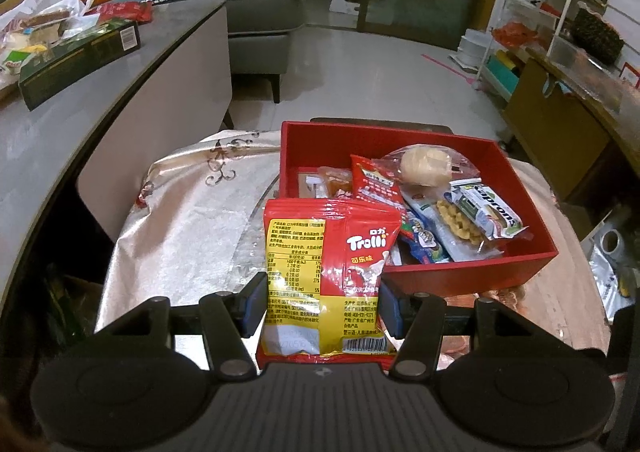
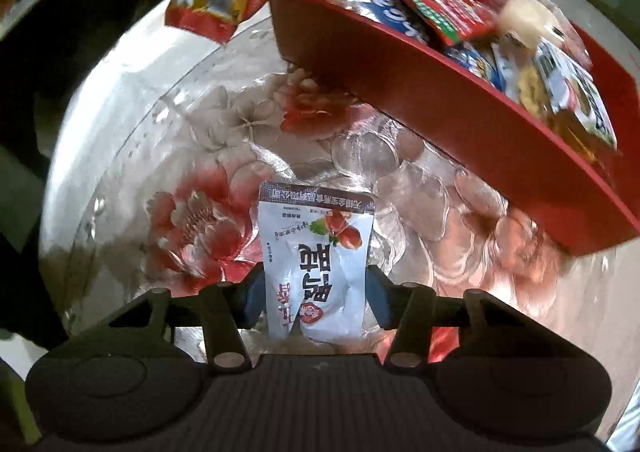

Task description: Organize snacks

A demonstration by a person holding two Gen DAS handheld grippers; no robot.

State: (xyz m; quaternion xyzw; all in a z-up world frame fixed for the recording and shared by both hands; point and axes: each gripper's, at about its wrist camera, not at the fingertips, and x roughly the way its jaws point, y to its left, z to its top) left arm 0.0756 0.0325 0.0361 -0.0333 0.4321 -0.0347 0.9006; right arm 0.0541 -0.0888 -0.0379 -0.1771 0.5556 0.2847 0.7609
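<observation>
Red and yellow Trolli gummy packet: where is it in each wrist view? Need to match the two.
Left wrist view: the red and yellow Trolli gummy packet is bottom centre, clamped upright in the left gripper, in front of the red box.
Right wrist view: the same packet is top left, blurred, hanging below a dark gripper.
Shared landmark: the red rectangular box of snacks.

A pale tiled floor [image 1: 360, 64] runs between a grey sofa [image 1: 260, 20], a long grey counter [image 1: 80, 124], and a white wire shelf rack [image 1: 532, 12] by the wall.
</observation>
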